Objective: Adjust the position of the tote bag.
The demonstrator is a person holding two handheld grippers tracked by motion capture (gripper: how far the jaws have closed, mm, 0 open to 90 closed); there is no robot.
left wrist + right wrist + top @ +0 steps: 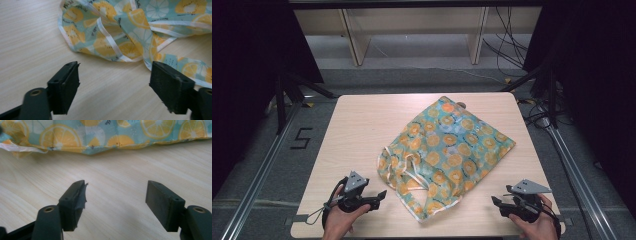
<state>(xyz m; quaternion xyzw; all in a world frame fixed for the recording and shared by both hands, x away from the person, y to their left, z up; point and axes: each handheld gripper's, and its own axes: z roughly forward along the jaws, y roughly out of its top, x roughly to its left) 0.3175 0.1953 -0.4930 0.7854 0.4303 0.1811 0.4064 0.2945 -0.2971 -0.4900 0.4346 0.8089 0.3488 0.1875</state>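
Lemon-print bag (447,150) lies centre-right on our table (357,125). We hold the left gripper (379,197) lower left and the right gripper (498,204) lower right, both spread, pinching nothing, just beside the bag.

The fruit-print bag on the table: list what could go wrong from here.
1. The bag lies crumpled with its white-edged handles folded over each other; the open left gripper might pinch several layers or a stray loop.
2. The bag's near corner sits close to the table's front edge, so a pull toward the person could drag it off.
3. The right gripper is open over bare wood, apart from the bag; closing now would catch nothing.
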